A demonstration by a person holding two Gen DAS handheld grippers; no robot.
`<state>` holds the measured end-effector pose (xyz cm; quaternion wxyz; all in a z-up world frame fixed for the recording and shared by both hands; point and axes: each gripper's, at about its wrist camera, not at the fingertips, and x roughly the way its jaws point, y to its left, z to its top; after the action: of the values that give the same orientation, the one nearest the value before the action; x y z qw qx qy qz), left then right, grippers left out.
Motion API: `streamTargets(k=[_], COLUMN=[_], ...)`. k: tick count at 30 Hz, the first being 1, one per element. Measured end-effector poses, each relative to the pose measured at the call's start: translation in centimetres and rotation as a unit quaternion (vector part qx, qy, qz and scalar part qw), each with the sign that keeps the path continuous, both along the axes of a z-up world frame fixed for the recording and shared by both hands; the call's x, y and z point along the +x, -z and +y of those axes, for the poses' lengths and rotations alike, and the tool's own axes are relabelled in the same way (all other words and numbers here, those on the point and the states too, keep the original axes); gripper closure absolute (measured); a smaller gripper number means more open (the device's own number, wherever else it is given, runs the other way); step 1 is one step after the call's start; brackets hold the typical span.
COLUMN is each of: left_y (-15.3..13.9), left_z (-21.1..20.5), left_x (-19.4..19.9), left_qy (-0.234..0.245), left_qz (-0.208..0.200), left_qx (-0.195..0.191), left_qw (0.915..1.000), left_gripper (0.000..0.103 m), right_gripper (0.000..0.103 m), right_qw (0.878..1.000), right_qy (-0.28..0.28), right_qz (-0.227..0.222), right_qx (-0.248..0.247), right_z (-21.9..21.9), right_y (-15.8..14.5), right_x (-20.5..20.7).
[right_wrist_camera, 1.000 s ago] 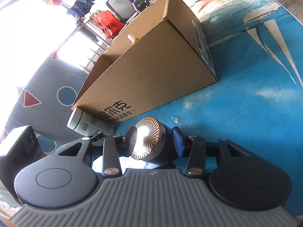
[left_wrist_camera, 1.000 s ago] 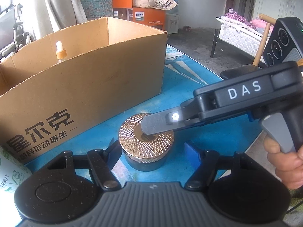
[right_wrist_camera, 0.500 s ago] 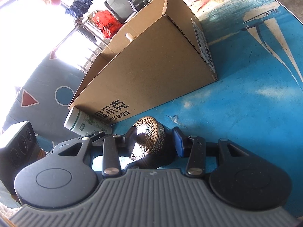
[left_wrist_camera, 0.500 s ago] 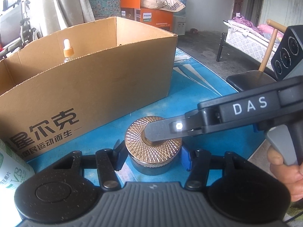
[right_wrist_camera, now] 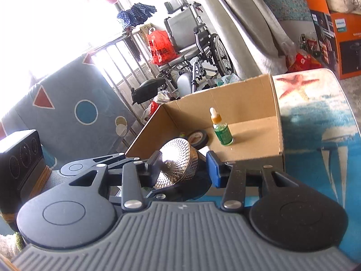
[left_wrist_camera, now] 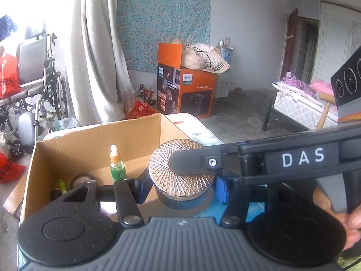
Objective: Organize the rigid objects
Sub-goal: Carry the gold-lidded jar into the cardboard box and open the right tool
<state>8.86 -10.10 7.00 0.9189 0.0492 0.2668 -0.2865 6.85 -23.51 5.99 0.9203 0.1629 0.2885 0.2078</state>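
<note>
- The one word you can read up close is "DAS", white letters on your right claw (left_wrist_camera: 191, 164) where it crosses the left wrist view.
- Further back, an orange carton (left_wrist_camera: 189, 90) on the floor carries the name "PHILIPS".
- One round jar (left_wrist_camera: 180, 171) with a gold patterned lid hangs in the air at the near edge of the cardboard box (left_wrist_camera: 94, 140), above the blue tabletop (right_wrist_camera: 315, 135).
- Your left claw (left_wrist_camera: 180, 188) pinches the jar's sides with its blue pads; its jaws closed in further during the last second.
- Your right claw pinches the jar top and bottom, one finger flat across the lid.
- Inside the box you have one green dropper bottle (right_wrist_camera: 222, 127) standing upright and one roll of tape (right_wrist_camera: 198, 138); a third small item beside it is too hidden to name.
- One wheelchair (right_wrist_camera: 194, 45) stands by the window.
</note>
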Motion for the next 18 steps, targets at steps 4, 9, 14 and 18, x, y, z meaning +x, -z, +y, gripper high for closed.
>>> streamTargets(k=[4,9,14,18], left_y=[-0.8,1.2,4.1,5.2], left_z=[-1.2,-2.2,-2.1,-2.4], left_x=[5.0,11.3,15.8,17.6], left_qy=[-0.021,-0.050,-0.069,-0.079], left_qz=[0.040,0.116,0.188,0.203], left_qx=[-0.019,-0.029,-0.039,-0.033], left_qw=[0.9988,0.9916,0.9790,0.9755], left_gripper=[0.046,0.046,0.046,0.046], right_gripper=[0.058,0.058,0.059,0.060], right_qw=[0.999,0.995,0.988,0.985], right_qy=[-0.013,-0.024,-0.029,-0.034], right_qz=[0.013,0.098,0.147,0.158], right_qx=[-0.029,-0.026,-0.045,-0.055], right_z=[-1.0,-2.9,-3.3,-3.2], right_y=[-2.3,-1.1,1.8,3.2], right_x=[5.3,14.0,19.1,21.1])
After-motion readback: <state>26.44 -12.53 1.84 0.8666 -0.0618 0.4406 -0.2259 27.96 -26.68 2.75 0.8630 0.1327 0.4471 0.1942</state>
